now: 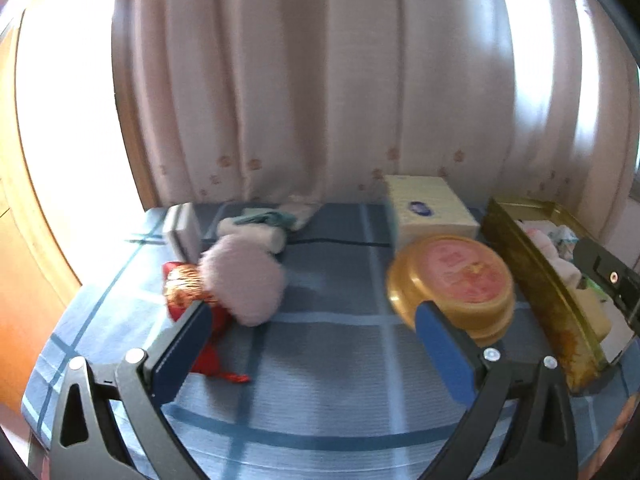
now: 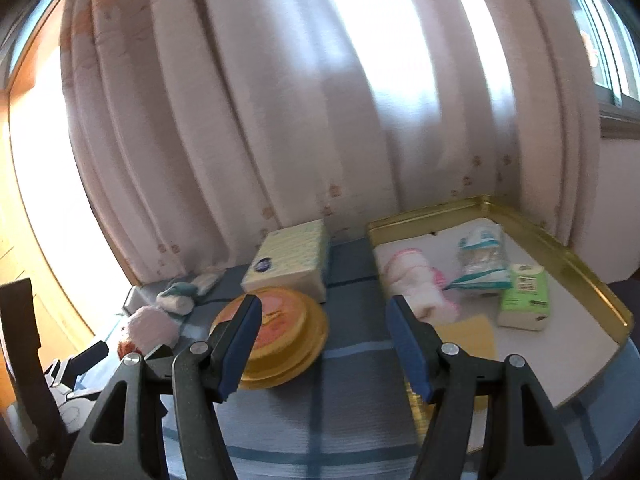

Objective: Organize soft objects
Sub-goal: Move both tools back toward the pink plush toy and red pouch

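A fluffy pink pompom (image 1: 244, 284) lies on the blue checked cloth beside a red and gold ornament (image 1: 182, 288). Behind them sits a rolled white and teal sock (image 1: 256, 226). My left gripper (image 1: 312, 312) is open over bare cloth, with the pompom just beyond its left finger. The gold tray (image 2: 560, 248) at the right holds a pink and white rolled cloth (image 2: 416, 280), a clear wrapped pack (image 2: 482, 258) and a green tissue pack (image 2: 524, 296). My right gripper (image 2: 324, 312) is open and empty, hovering between the round tin and the tray's near corner.
A round gold tin with a pink lid (image 1: 454, 280) stands mid-table, a pale yellow tissue box (image 1: 430, 208) behind it. A small grey box (image 1: 182, 228) stands at the back left. Curtains (image 1: 320, 80) hang close behind the table. The table's left edge drops off near the ornament.
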